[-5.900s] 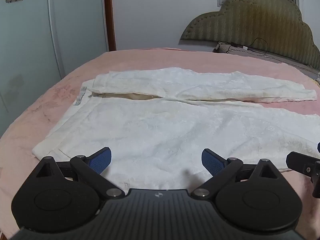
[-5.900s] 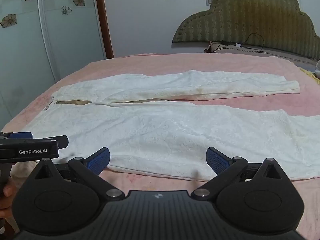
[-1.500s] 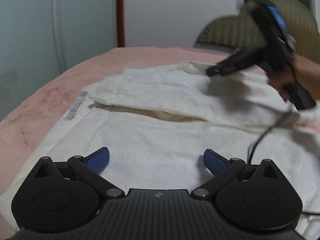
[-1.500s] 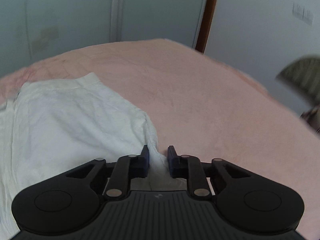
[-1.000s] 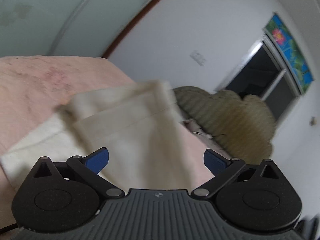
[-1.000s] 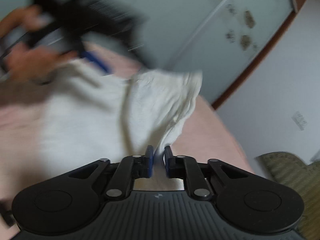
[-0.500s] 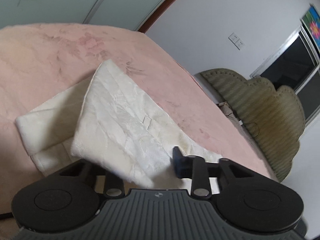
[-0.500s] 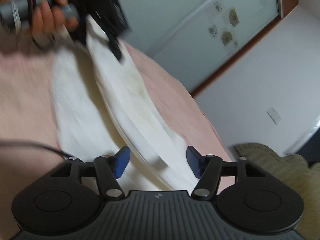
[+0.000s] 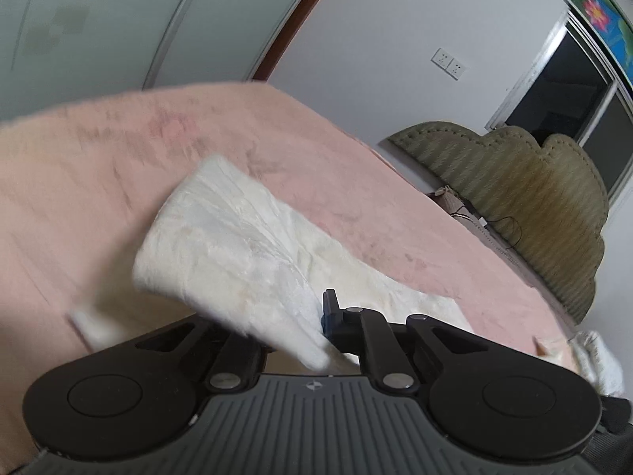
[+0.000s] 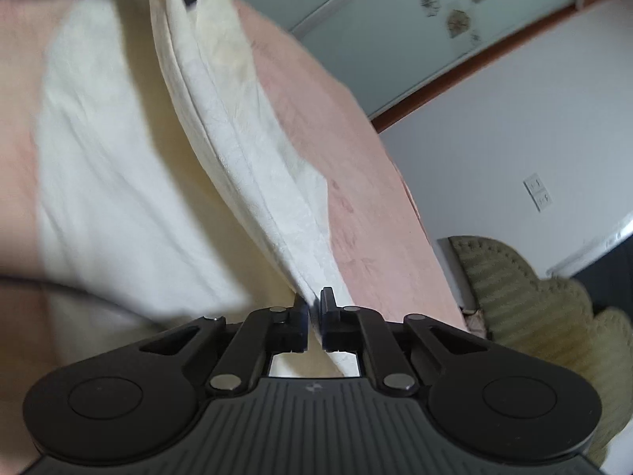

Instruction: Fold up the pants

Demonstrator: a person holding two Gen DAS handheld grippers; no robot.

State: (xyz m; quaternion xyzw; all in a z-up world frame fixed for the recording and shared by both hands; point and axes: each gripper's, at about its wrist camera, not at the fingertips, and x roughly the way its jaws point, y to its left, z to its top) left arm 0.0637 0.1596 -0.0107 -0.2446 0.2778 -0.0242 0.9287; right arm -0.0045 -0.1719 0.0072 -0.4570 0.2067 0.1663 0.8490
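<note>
We hold: white pants [image 9: 237, 253], folded, lifted over the pink bed [image 9: 99, 166]; left hand-held gripper [image 9: 316, 320] and right hand-held gripper [image 10: 314, 316] each just clamped onto their fabric.

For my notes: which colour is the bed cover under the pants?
Pink, with faint darker blotches; the bed cover shows best in the left wrist view.

pants [image 9: 237, 249] on bed [image 9: 79, 182] | headboard [image 9: 526, 198] behind

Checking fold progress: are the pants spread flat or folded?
Folded, not flat: the pants lie doubled in layers on the bed, one edge lifted, pinched by both grippers.
</note>
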